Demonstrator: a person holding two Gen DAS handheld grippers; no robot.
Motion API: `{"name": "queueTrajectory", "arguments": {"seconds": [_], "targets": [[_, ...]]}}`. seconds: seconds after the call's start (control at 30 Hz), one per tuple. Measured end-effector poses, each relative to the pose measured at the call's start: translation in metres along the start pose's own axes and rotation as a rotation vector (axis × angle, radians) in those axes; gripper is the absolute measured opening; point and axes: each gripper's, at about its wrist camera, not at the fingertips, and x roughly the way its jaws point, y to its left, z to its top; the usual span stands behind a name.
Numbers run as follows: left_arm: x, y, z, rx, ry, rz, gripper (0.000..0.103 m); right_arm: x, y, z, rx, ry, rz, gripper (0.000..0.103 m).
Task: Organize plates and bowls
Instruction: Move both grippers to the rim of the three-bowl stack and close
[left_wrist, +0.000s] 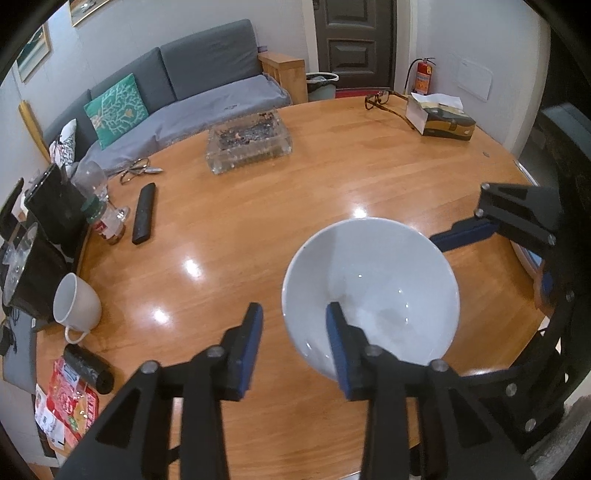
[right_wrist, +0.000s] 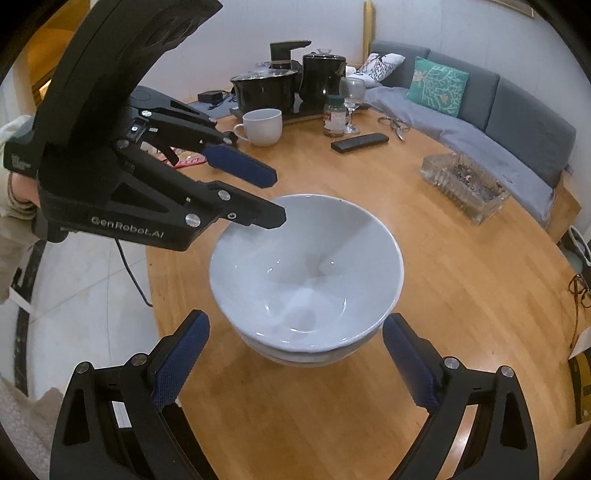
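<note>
Bowls (right_wrist: 306, 266) stacked near table (right_wrist: 461, 295) edge; left gripper (left_wrist: 293, 343) agape straddling rim, right gripper (right_wrist: 295, 365) agape.

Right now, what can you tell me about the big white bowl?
The white bowl is round, deep and glossy, probably ceramic, and empty inside. It sits upright, nested in another white bowl on the wooden table. The left gripper is open, one finger over the rim, one outside.

bowls (right_wrist: 306, 273) — 2, stacked | mug (right_wrist: 263, 126) — 1 | claws — 2
</note>
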Motion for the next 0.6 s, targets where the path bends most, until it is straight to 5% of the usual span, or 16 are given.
{"name": "queueTrajectory", "arguments": {"seconds": [0.07, 0.27, 0.4, 0.6], "targets": [[0.0, 0.003, 0.0, -0.02, -0.006, 0.0, 0.059, -0.007, 0.003, -0.004, 0.031, -0.03, -0.006, 0.093], [0.004, 0.009, 0.0, -0.06, -0.018, -0.049, 0.06, -0.024, 0.017, -0.03, 0.166, -0.157, -0.101, 0.097], [0.011, 0.01, -0.001, -0.063, -0.013, -0.057, 0.068, -0.028, 0.036, -0.038, 0.124, -0.238, -0.178, 0.102], [0.018, 0.013, -0.006, -0.075, -0.017, -0.078, 0.073, -0.019, 0.039, -0.044, 0.169, -0.26, -0.27, 0.102]]}}
